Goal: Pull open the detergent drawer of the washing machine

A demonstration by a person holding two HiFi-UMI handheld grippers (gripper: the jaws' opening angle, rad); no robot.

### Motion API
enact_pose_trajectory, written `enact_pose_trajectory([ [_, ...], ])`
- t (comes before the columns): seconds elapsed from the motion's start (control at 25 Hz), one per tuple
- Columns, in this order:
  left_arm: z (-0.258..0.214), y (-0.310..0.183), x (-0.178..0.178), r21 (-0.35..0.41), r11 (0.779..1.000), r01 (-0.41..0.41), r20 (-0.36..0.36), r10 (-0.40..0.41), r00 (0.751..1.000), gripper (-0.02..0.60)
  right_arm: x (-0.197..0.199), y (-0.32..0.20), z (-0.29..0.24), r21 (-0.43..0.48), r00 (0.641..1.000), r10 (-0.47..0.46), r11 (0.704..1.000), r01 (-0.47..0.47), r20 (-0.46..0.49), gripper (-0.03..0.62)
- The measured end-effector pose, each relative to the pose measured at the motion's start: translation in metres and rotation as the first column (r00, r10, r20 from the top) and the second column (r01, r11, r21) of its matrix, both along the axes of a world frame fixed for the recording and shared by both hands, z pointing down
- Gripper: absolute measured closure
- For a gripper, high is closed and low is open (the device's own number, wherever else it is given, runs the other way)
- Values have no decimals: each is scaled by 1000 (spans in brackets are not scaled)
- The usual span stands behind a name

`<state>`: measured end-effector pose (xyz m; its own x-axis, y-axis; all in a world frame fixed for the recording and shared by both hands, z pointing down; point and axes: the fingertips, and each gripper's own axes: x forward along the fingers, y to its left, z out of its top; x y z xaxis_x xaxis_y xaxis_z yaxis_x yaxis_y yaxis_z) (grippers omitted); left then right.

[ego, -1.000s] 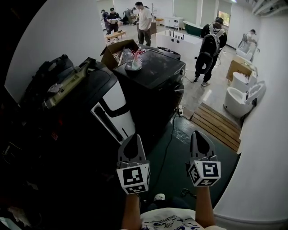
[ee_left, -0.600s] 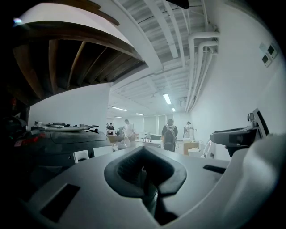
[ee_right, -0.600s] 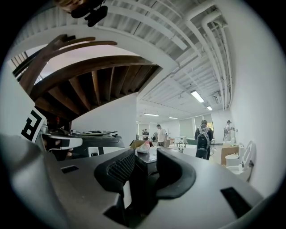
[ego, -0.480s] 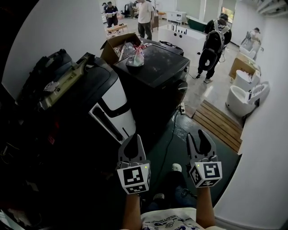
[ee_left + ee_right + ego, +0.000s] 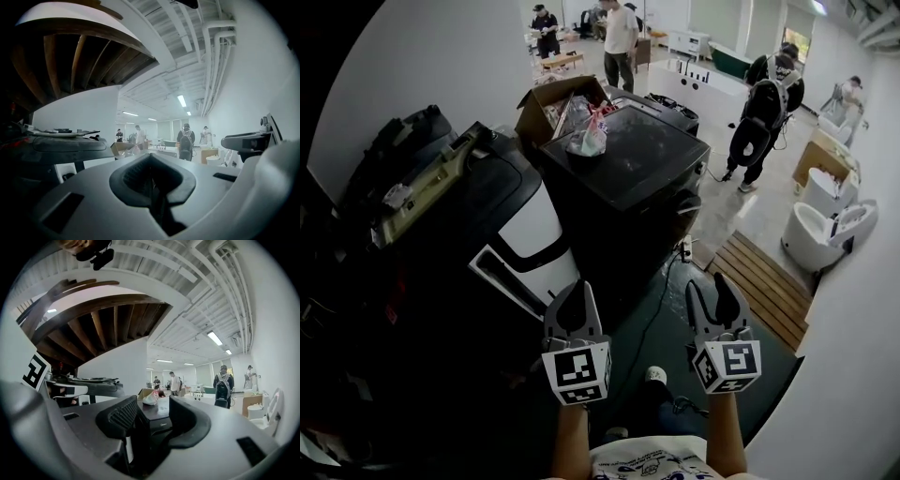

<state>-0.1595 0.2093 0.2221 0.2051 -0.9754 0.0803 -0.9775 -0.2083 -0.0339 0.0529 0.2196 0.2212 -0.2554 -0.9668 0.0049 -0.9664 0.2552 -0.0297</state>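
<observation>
Holding both tongs level and side by side over a dark floor [image 5: 670, 323], the person points them toward a dark washing machine [image 5: 628, 159] that stands a little way ahead, apart from both. The left tongs [image 5: 577, 292] are clenched. The left gripper view shows their pads pressed together with nothing caught between them. The right tongs [image 5: 712, 286] are released. Their jaws have just been opening and now stand wide, and the right gripper view shows nothing between them, only the machine's upper front edge well beyond the gap. The detergent drawer cannot be picked out on that dark front in any view, so whether it is in or out cannot be told. A knotted plastic bag [image 5: 586, 141] sits on the machine's top, and an open cardboard box [image 5: 555, 101] stands just behind it. Close against the machine's left side is a second appliance [image 5: 534, 234] with a white front panel and a black top carrying clutter. A thin cable [image 5: 652, 300] trails over the floor in front of the machine, and a shoe [image 5: 654, 375] of the person shows below, between the two tongs. To the right lies a slatted wooden platform [image 5: 764, 281], with white toilets [image 5: 811, 225] beside it. Farther back a bystander with a backpack [image 5: 764, 112] stands near a long white table [image 5: 703, 84], and other people are at the far end of the room.
</observation>
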Motion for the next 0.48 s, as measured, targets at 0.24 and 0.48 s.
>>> enact_pose_trajectory([
  [0.24, -10, -75, 31, 12, 998, 54, 10, -54, 999, 568, 35, -86, -11, 11, 999, -51, 999, 51, 2, 381],
  [0.48, -12, -136, 60, 13, 994, 105, 11, -106, 994, 568, 68, -156, -14, 19, 995, -95, 995, 94, 10, 381],
])
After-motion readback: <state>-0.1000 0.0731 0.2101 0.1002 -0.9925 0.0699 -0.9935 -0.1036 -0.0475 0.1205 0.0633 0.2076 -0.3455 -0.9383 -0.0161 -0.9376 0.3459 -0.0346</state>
